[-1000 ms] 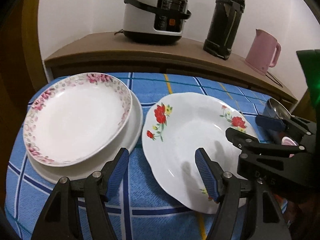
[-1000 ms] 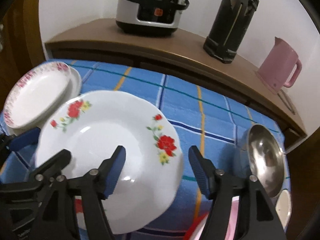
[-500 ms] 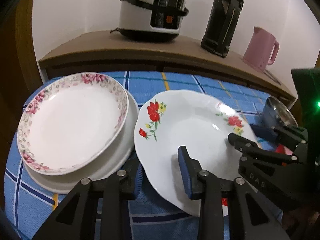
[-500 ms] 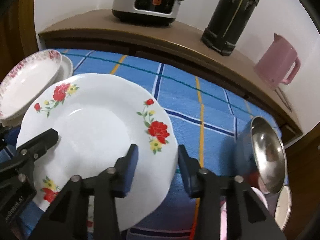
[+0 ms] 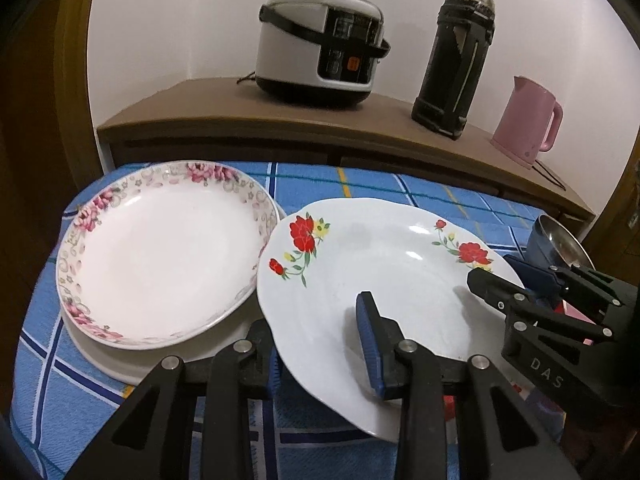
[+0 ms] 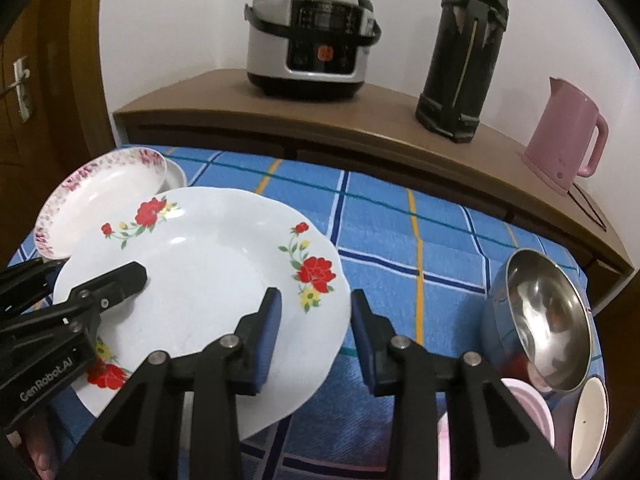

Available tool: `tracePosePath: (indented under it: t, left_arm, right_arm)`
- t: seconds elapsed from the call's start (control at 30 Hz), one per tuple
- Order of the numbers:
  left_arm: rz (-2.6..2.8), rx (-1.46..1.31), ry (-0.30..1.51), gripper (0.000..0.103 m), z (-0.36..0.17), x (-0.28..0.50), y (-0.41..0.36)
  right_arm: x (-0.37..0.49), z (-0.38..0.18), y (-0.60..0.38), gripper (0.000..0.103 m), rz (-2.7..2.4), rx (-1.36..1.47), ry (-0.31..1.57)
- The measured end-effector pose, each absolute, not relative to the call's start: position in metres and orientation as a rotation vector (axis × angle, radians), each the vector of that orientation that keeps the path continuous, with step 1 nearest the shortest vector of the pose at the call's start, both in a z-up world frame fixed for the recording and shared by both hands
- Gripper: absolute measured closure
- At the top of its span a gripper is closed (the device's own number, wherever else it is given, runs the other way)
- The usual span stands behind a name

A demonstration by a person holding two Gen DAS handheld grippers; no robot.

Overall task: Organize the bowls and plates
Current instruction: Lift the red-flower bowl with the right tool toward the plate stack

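Observation:
A white plate with red roses is lifted off the blue checked cloth, tilted. My left gripper is shut on its near-left rim, one pad above and one below. My right gripper is shut on its right rim. To the left, a pink-flowered plate sits on a plain white plate.
A steel bowl stands tilted at the right, with a pink bowl and a small white dish near it. Behind the table, a wooden shelf carries a rice cooker, a black flask and a pink kettle.
Both grippers closed from wide open onto the rose plate's rims. The plate rose off the cloth and shifted slightly toward the stacked plates.

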State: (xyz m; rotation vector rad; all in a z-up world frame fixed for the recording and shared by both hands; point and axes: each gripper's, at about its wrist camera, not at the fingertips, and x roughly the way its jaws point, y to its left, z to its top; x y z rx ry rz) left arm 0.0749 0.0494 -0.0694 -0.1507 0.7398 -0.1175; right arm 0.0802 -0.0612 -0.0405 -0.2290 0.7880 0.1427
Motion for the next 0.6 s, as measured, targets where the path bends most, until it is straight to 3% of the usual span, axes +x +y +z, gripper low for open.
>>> tracePosePath:
  t: [0.6]
  left_arm:
    - [-0.022,-0.145,0.594,0.067,-0.043,0.054,0.06]
  right_arm:
    - [0.063,-0.018,-0.047,0.068,0.232,-0.21,0.679]
